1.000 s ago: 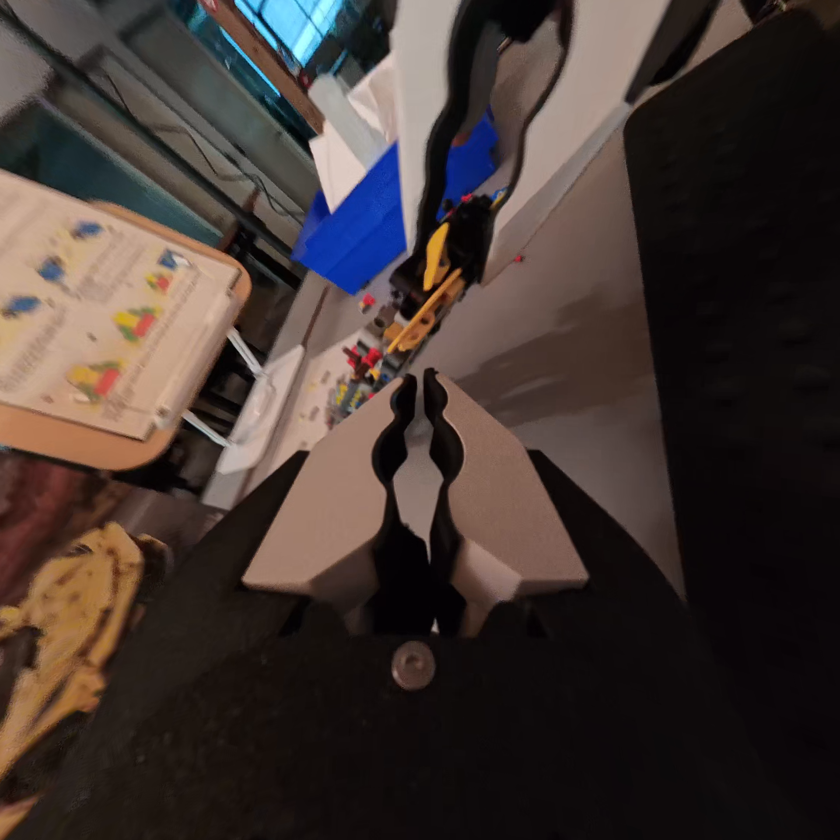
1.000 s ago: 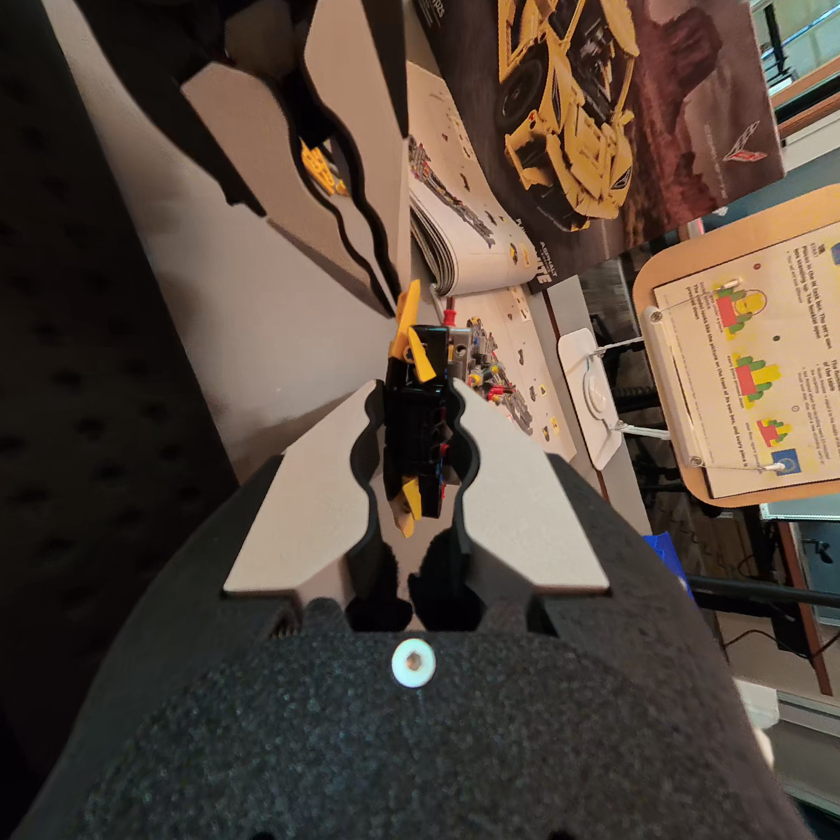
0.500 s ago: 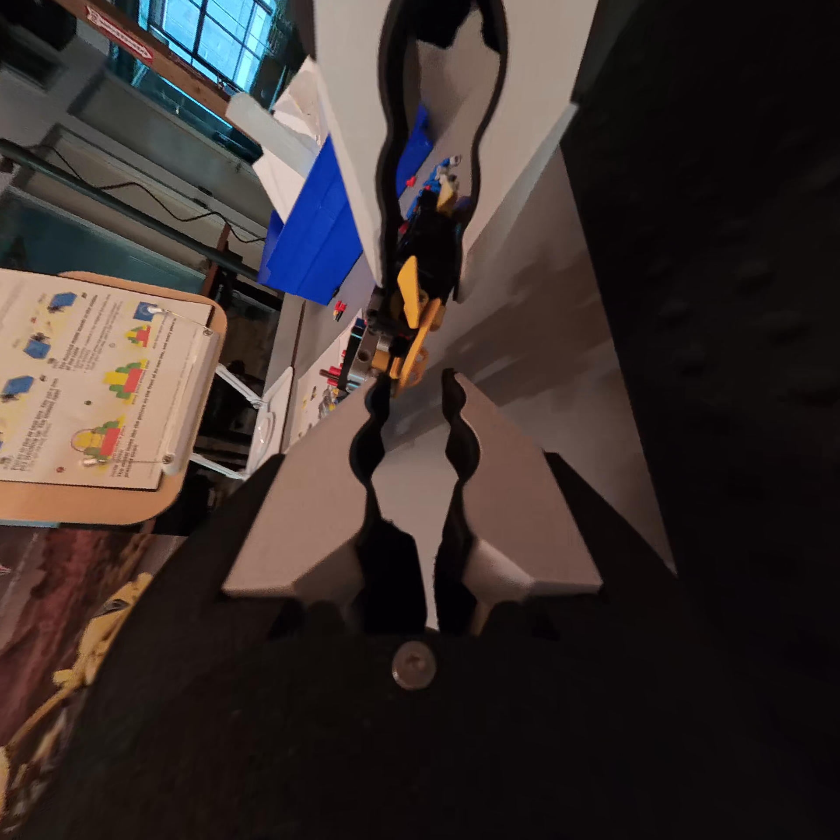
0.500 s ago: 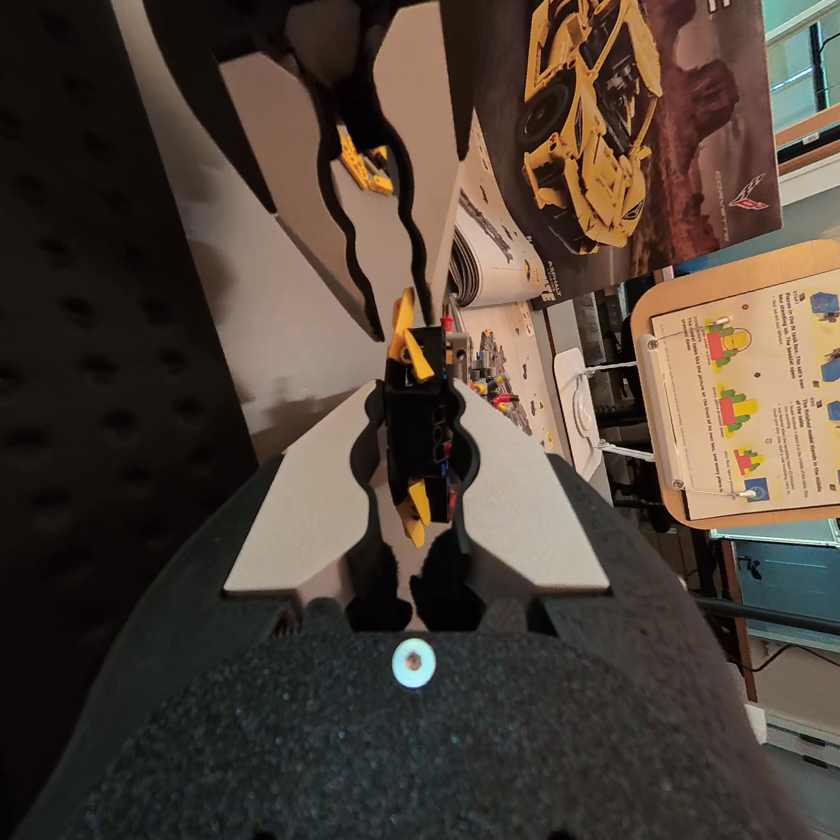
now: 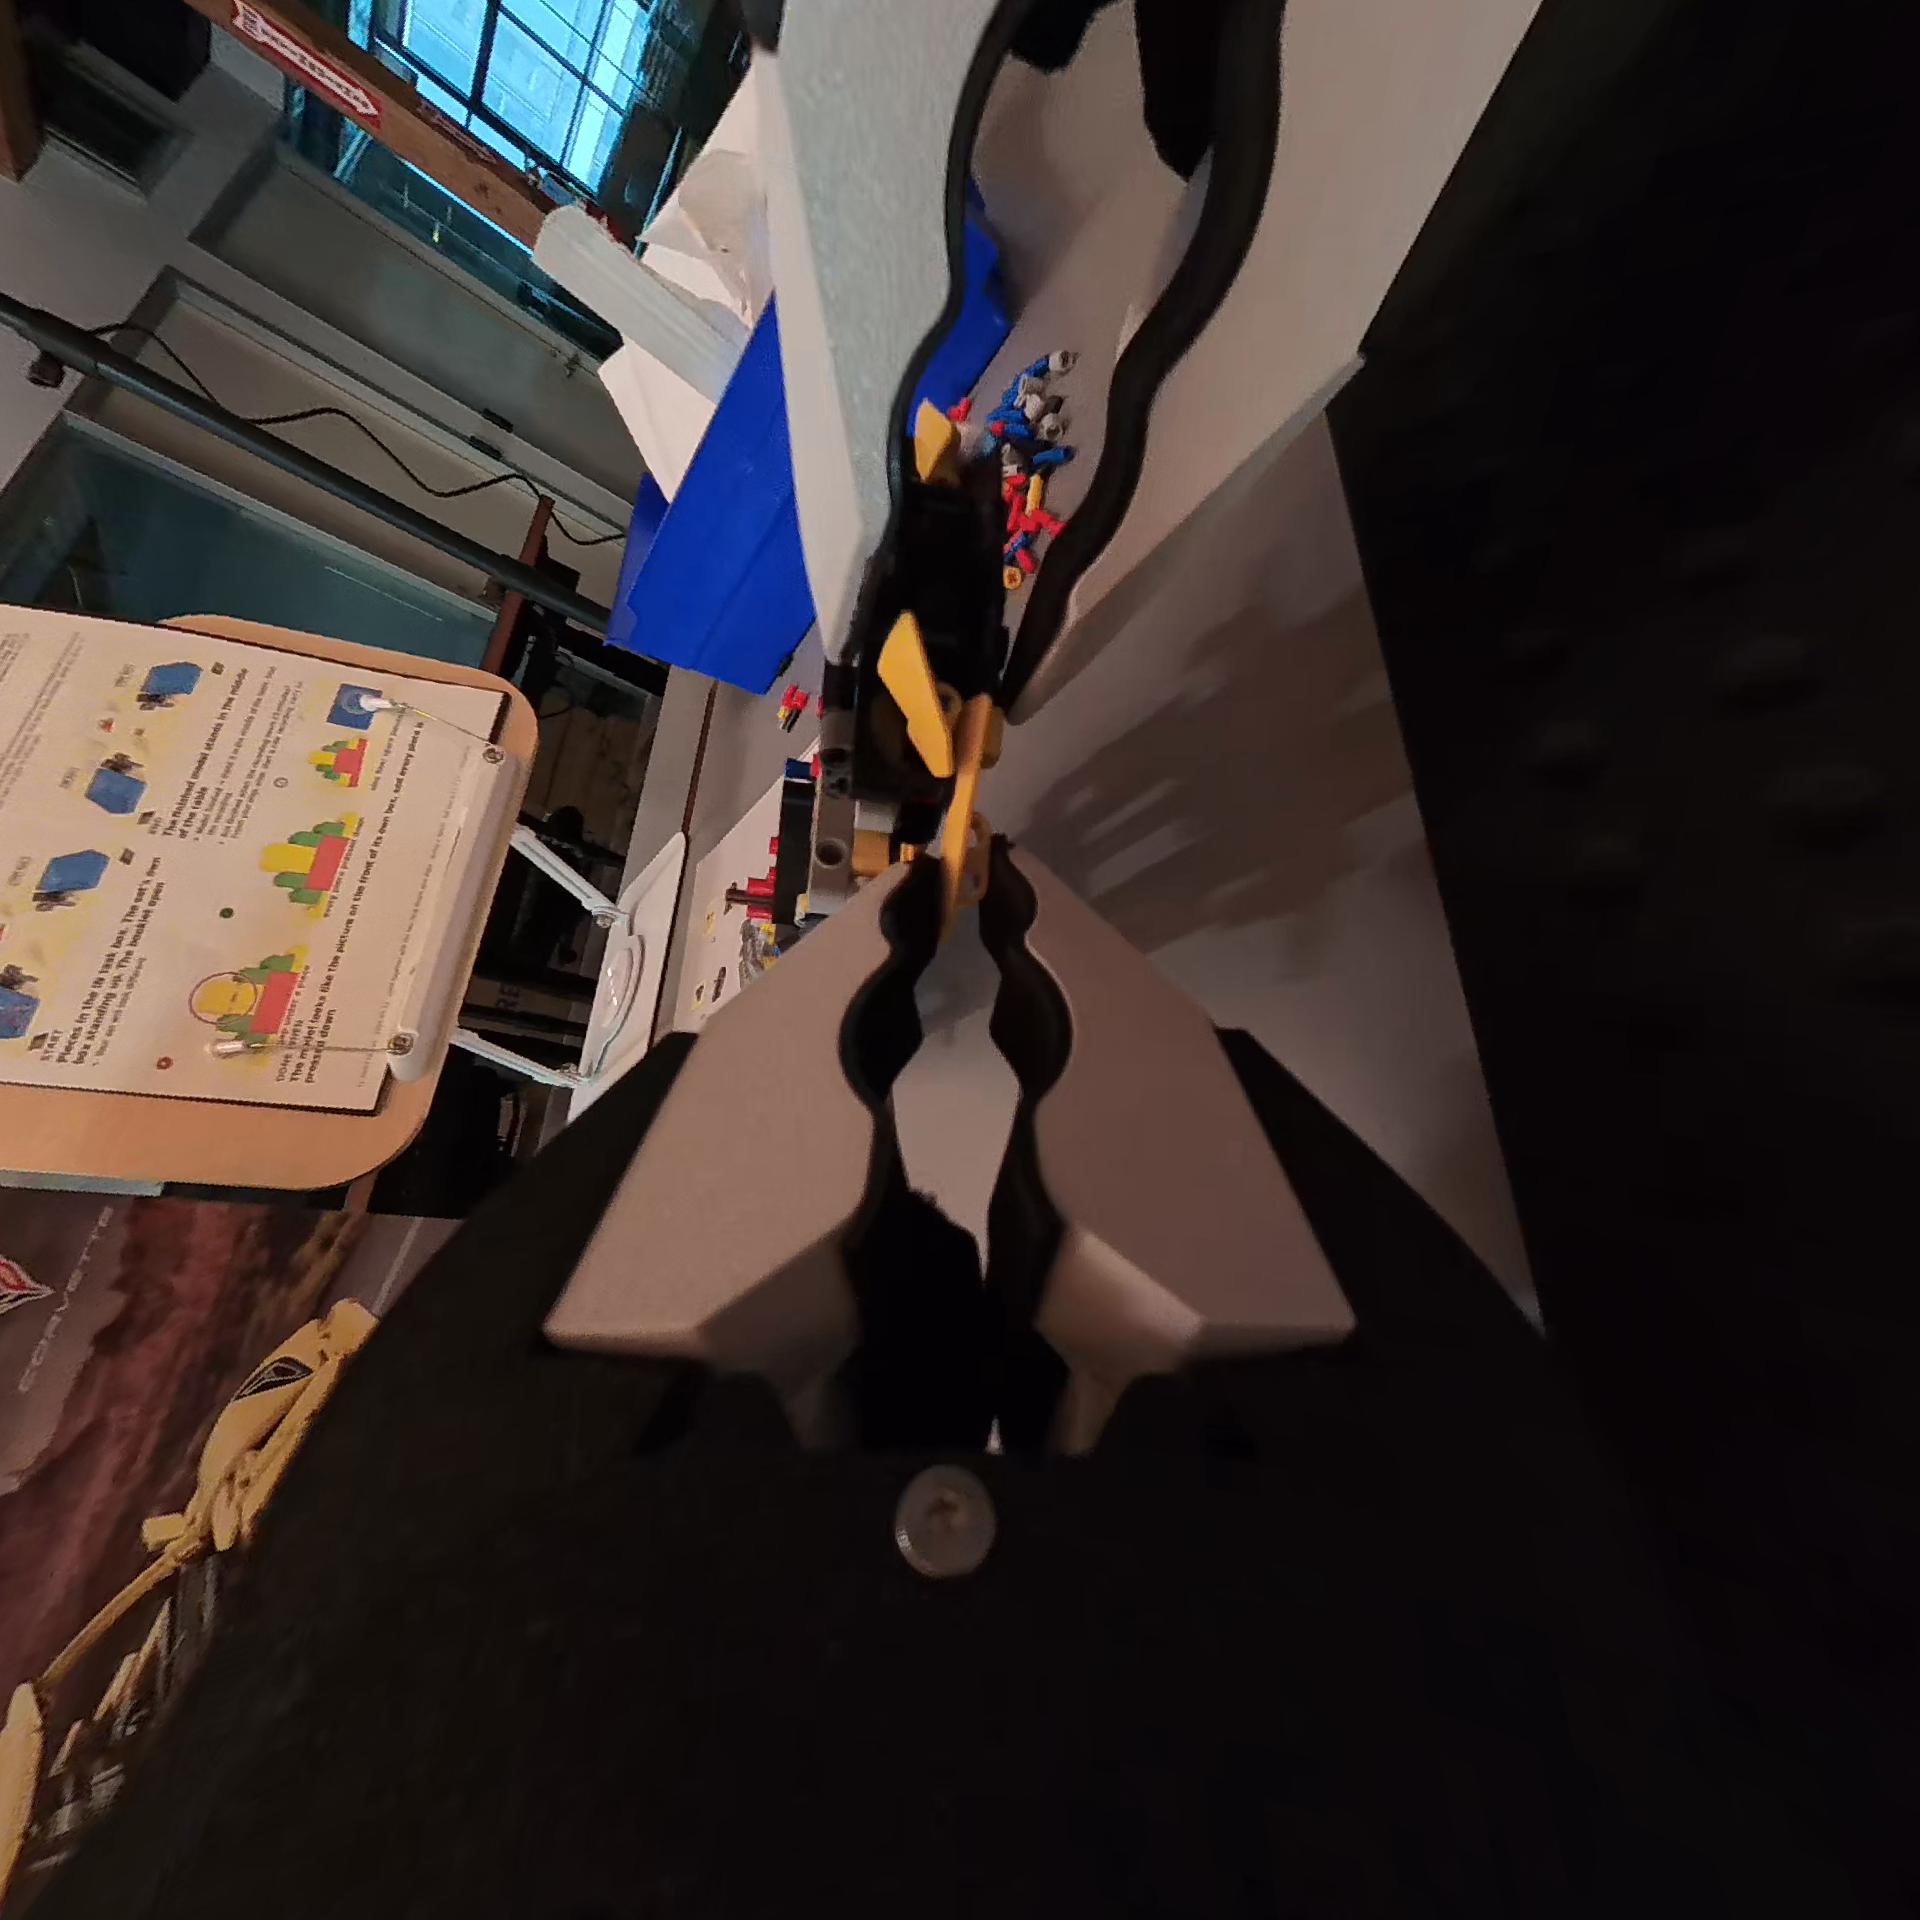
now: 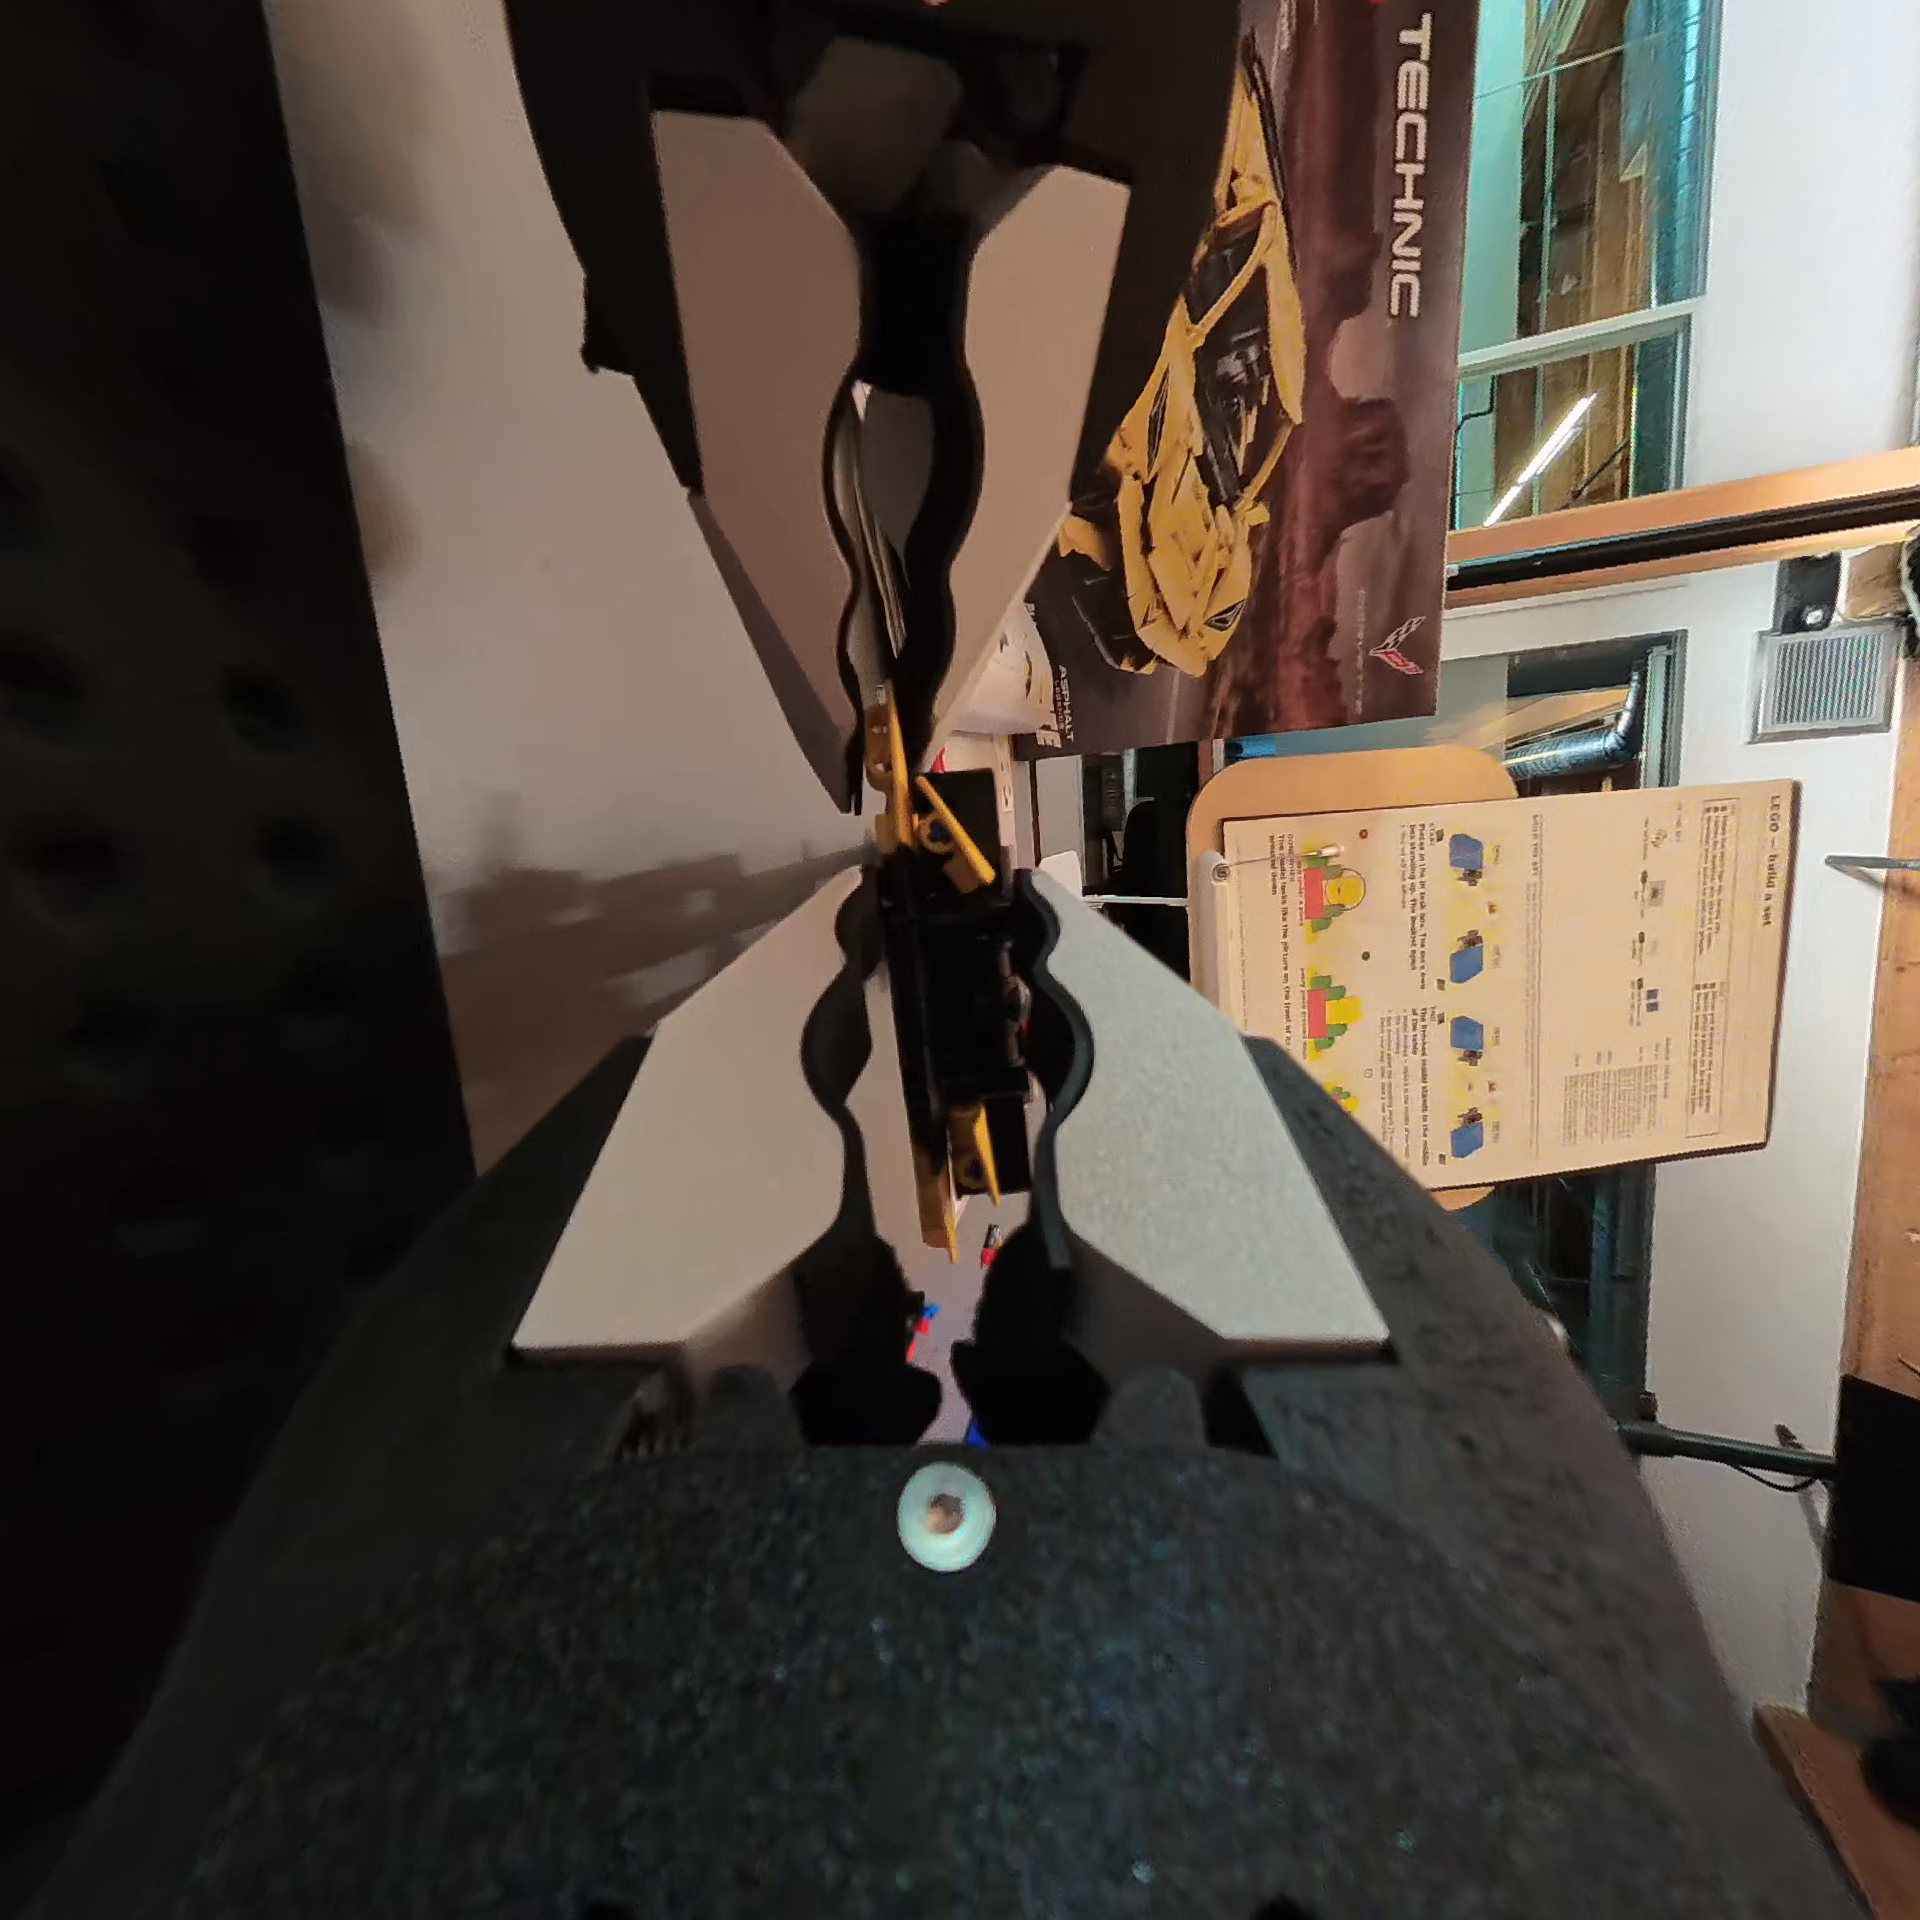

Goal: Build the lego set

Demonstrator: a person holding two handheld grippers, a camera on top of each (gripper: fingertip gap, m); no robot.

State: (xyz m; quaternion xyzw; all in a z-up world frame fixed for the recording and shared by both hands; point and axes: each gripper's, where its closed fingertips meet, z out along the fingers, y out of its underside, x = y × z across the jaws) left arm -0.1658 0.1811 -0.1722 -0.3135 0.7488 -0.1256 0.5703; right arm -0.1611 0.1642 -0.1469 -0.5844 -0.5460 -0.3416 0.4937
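Across the pale grey tabletop (image 5: pixel 1247 935), going left to right in the left wrist view, stand a lego box with a yellow car pictured on it (image 5: pixel 156 1455), a wooden board carrying an instruction sheet (image 5: pixel 239 862), a blue bin (image 5: pixel 727 561) and a scatter of small red, blue and grey loose pieces (image 5: pixel 1029 457); dark windows show at the far wall. Nearest the camera, the left gripper (image 5: pixel 951 883) has its jaws drawn close together, pinching the tip of a thin yellow beam (image 5: pixel 961 821) that sticks out of the black-and-yellow lego assembly (image 5: pixel 935 623). Opposite it, the right gripper (image 6: pixel 940 925) is clamped on the black body of that same assembly (image 6: pixel 956 1018), which is held in the air above the tabletop between the two facing grippers. To the right a black perforated panel (image 5: pixel 1662 727) rises along the tabletop's edge, close beside both grippers, so the open room lies toward the left, over the bare stretch of tabletop.
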